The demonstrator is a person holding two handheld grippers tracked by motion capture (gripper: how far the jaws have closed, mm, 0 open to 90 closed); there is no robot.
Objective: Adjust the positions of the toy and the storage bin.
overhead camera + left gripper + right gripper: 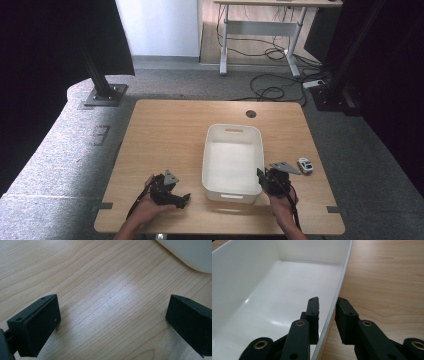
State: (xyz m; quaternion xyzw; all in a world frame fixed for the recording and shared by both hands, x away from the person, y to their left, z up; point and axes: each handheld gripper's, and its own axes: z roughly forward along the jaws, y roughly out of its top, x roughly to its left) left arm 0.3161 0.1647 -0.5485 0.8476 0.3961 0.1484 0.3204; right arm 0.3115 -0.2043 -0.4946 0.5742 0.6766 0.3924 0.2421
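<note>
A wooden desk [170, 135] stands on grey carpet, cables trailing behind it. A white bin [232, 162] sits right of the desk's middle, reaching toward the near edge. The right gripper [265, 179] is clenched on the bin's right wall near its near corner, one jaw inside, one outside. The left gripper [184, 200] rests near the near edge, jaws spread wide over bare wood. A toy car [305, 165] lies by the right edge.

Toy car [305, 165] on wooden table [170, 130], near right edge.
</note>
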